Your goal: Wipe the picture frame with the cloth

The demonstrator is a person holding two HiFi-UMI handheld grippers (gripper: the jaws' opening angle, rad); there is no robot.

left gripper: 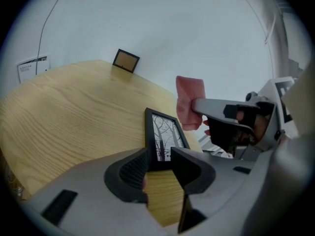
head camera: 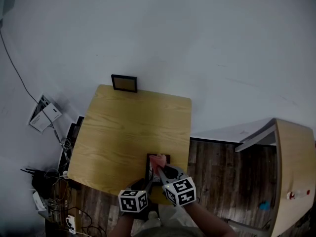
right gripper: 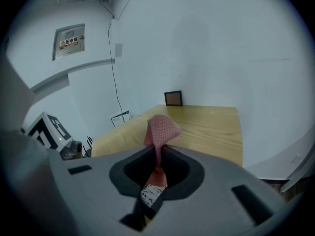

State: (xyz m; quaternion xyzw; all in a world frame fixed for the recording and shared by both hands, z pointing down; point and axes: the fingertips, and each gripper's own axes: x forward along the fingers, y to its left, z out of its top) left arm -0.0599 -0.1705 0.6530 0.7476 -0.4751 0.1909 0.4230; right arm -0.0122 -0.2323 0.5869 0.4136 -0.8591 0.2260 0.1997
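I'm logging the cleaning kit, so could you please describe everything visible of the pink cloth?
The cloth is pinkish-red with a fine mesh weave, soft and crumpled. The right gripper pinches a narrow bunch of it in shut jaws, the loose end fanning out beyond the tips. It is over the near picture frame; whether they touch cannot be told.

Frame at the table's near edge
The frame point(left gripper: 165, 136) sits on the table point(head camera: 128, 132), its near end between my left gripper's point(left gripper: 160, 156) jaws. My right gripper point(right gripper: 158, 149) holds the cloth point(left gripper: 189, 100) by the frame's far end. A second frame point(head camera: 124, 83) stands at the far edge.
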